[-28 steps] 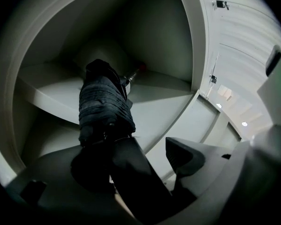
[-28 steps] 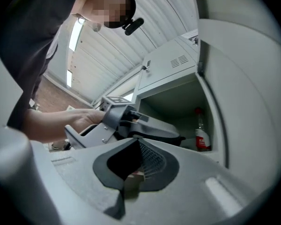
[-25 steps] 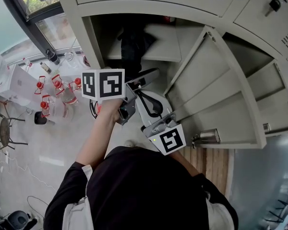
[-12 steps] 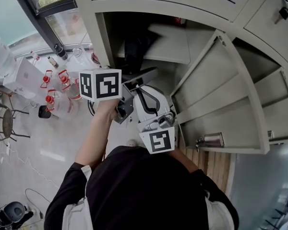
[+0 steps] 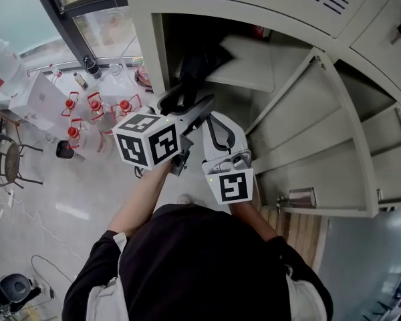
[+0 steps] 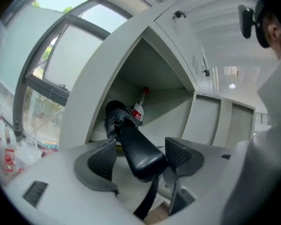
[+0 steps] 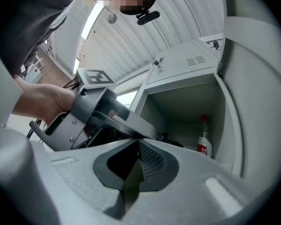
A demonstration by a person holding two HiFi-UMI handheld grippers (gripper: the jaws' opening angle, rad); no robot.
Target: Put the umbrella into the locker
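The black folded umbrella (image 5: pixel 191 72) reaches into the open locker (image 5: pixel 244 62); its canopy end rests on the locker's floor. In the left gripper view the umbrella's handle (image 6: pixel 139 150) sits between the jaws and a strap hangs below it. My left gripper (image 5: pixel 187 104) is shut on the handle, just outside the locker's mouth. My right gripper (image 5: pixel 216 118) is beside it on the right, with its jaws shut (image 7: pixel 136 165) and nothing between them. The far end of the umbrella (image 6: pixel 116 118) lies close to a bottle.
A red-labelled bottle (image 6: pixel 139 109) stands at the back of the locker, also seen as the bottle (image 7: pixel 204 142) from the right. The locker door (image 5: pixel 301 116) swings open on the right. Several red-capped bottles (image 5: pixel 93 105) and a chair (image 5: pixel 3 166) stand on the floor at left.
My left gripper has pushed forward and tilted, carrying the umbrella deeper into the locker. The right gripper stays close beside it, shifted slightly right.
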